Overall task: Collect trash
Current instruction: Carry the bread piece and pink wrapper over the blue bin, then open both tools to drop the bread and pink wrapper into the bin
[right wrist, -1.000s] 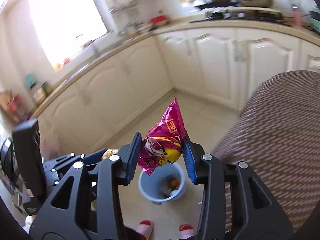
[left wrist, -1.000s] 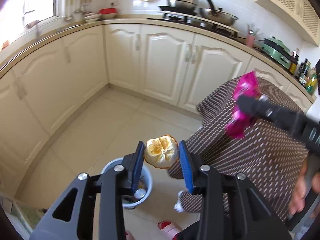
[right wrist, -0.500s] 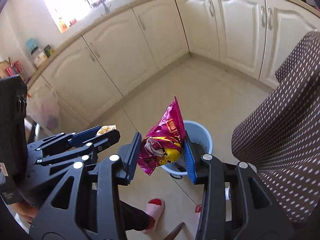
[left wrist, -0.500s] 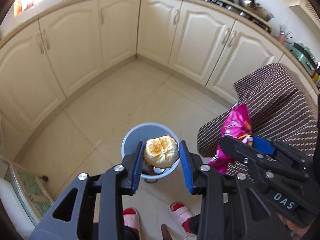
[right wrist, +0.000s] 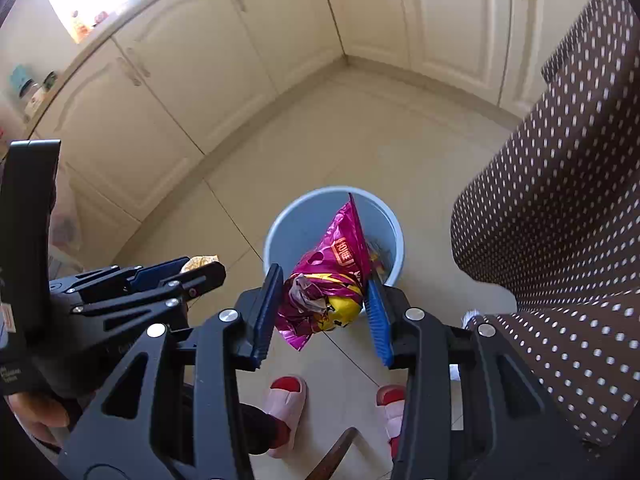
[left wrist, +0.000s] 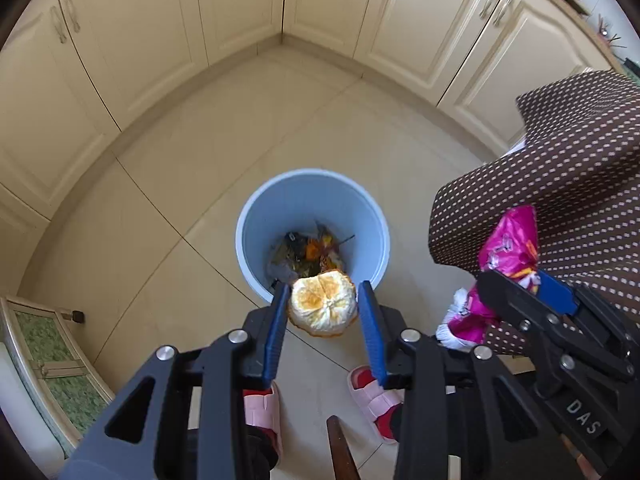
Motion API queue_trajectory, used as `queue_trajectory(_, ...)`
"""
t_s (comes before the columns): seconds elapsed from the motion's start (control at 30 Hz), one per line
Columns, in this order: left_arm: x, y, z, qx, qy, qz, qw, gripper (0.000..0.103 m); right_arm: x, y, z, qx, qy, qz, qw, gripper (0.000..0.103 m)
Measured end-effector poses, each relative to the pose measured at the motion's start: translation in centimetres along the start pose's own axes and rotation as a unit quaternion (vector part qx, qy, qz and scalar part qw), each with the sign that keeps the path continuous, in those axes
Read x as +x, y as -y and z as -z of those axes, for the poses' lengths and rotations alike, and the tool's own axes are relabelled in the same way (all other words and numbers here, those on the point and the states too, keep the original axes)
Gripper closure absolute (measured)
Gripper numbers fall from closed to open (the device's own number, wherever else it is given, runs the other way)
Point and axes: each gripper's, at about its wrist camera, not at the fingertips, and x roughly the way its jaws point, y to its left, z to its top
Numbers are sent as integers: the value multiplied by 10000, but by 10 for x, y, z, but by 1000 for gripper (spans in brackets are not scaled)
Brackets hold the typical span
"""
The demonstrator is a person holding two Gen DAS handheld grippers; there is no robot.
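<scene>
My left gripper (left wrist: 323,295) is shut on an orange peel (left wrist: 322,305) and holds it above the near rim of a light blue bin (left wrist: 256,216) on the floor. The bin holds several scraps. My right gripper (right wrist: 323,290) is shut on a crumpled magenta snack bag (right wrist: 328,276), held over the near side of the same bin (right wrist: 294,224). The right gripper and bag also show in the left wrist view (left wrist: 508,256), to the right of the bin. The left gripper shows in the right wrist view (right wrist: 200,270), left of the bin.
Cream kitchen cabinets (left wrist: 320,12) line the far sides of the tiled floor. A table with a brown dotted cloth (left wrist: 560,184) stands right of the bin. Feet in pink slippers (left wrist: 372,400) stand just before the bin. A glass-fronted cabinet (left wrist: 48,360) is at lower left.
Both grippers have tilted down and moved toward the bin, each still holding its item. The bin now sits right under the fingertips in both views.
</scene>
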Motion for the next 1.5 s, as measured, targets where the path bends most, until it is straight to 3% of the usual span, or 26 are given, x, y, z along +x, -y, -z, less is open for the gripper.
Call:
queue_trajectory(0.13,20,1,-17,-47,-117,21,9999,68,15,11,-4,181,-97,23,9998,63)
queue_trajectory(0.33,26,-10,-49,-243,15,102,9997,66,31,17,-15,318,-115,7,9994,63)
queue_trajectory(0.4,21,-14,-55,-306,104,125,9994,40,35,15,-17,351,-109,12,9993,63)
queue_trajectory(0.43,18,-17,-57,-342,187,78,9992,38,37,15,-18,362,-111,10,9993,63)
queue_trajectory(0.93,12,-69,-16,-949,44,-319,9950,37,70,-16,-18,313,-394,-143,9986,63)
queue_trajectory(1.13,-3,-85,-15,-1003,200,-568,9931,34,82,-32,-31,199,-447,-156,9987,63)
queue_trajectory(1.3,-20,-86,-21,-998,388,-644,9922,34,83,-50,-54,58,-203,-111,9997,61)
queue_trajectory(1.33,-24,-86,-22,-998,425,-659,9919,33,82,-52,-57,58,-108,-117,9999,58)
queue_trajectory(1.37,-30,-85,-23,-1006,495,-672,9914,33,79,-55,-62,31,47,-127,9999,47)
queue_trajectory(1.5,-53,-82,-25,-1018,799,-847,9880,31,67,-56,-68,-37,305,-38,9995,43)
